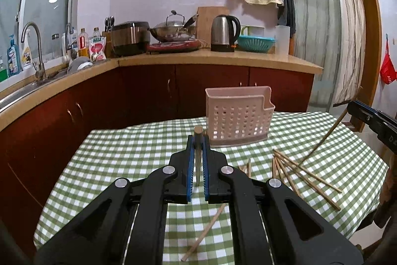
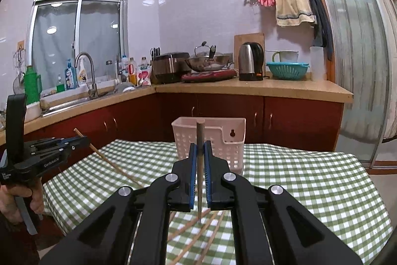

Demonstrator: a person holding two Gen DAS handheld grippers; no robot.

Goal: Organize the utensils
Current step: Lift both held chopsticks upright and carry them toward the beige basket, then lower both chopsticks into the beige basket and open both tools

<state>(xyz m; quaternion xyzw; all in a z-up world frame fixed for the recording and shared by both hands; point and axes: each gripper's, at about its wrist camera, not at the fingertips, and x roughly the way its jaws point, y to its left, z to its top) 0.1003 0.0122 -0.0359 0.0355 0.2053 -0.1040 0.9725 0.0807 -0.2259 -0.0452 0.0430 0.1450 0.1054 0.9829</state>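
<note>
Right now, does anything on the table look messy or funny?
Yes. Loose chopsticks lie crisscrossed on the checked tablecloth, and another lies off by itself. None show in the pink basket. Each gripper, left and right, pinches one chopstick.

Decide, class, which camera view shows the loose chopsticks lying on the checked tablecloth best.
The left wrist view: the loose chopsticks lie fanned out in plain sight, right of the left gripper, near the pink holder. In the right wrist view the right gripper hides most of them; only blurred ends show.
</note>
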